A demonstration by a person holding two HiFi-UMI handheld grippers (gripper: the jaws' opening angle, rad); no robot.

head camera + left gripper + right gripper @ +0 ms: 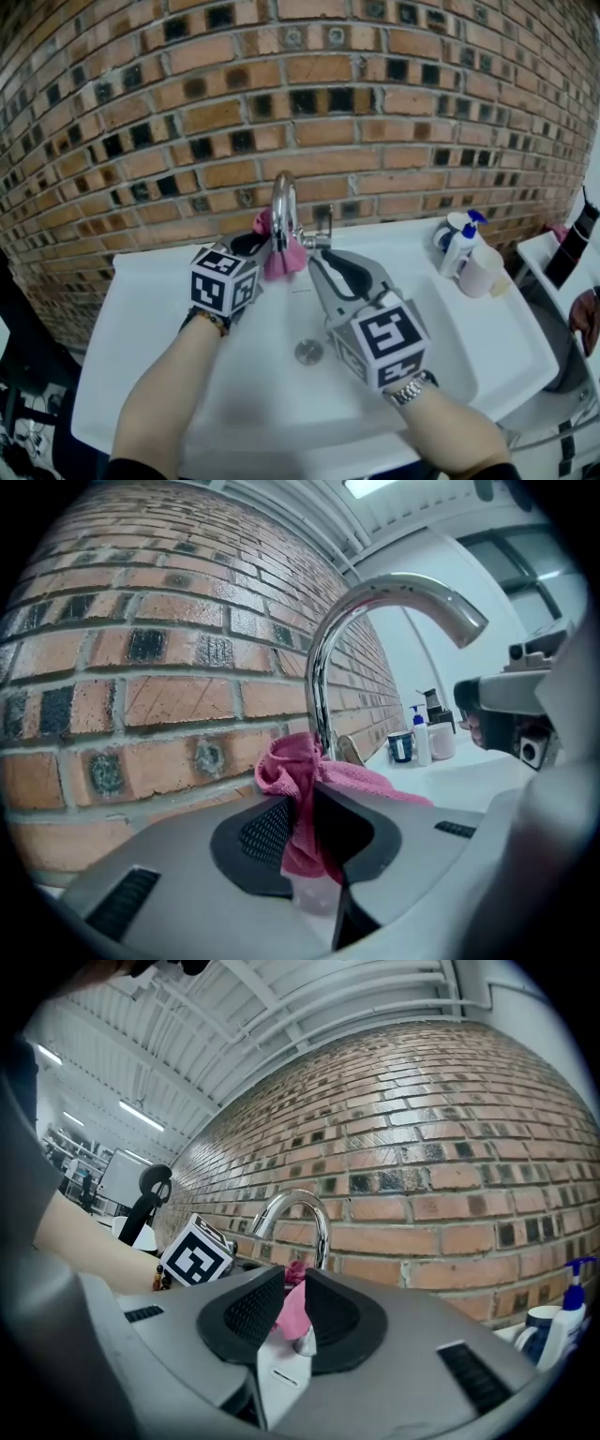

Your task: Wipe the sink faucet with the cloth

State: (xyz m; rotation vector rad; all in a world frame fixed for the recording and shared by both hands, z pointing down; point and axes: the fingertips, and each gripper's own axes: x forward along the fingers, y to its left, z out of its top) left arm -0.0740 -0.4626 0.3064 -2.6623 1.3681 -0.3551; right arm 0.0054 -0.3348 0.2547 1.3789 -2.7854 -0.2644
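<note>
A pink cloth (284, 260) is bunched around the lower stem of a chrome gooseneck faucet (282, 202) at the center of the head view. The faucet rises from the back edge of a white sink (141, 281) set against a brick wall (187, 103). One clump of the cloth shows to the left of the stem and a larger fold hangs in front of it, toward the basin. In the left gripper view the cloth (302, 772) looks like soft, nubby terry pressed against the faucet (323, 667), with a flap lying off to the right. The left tool (261, 244) reaches in from the lower left, its forearm angled up toward the stem and a beaded bracelet on the wrist. Its jaws (305, 822) are nearly together, pinching a hanging fold of the cloth. The right tool (319, 255) comes in from the lower right over the drain (308, 352), with a metal watch band at the wrist and its marker cube facing up. Its jaws (292, 1309) stand narrowly apart and grip another pink fold (293, 1309) just below the faucet (309, 1211). A pump bottle (461, 246) and a cup (483, 272) stand on the worktop at right.
</note>
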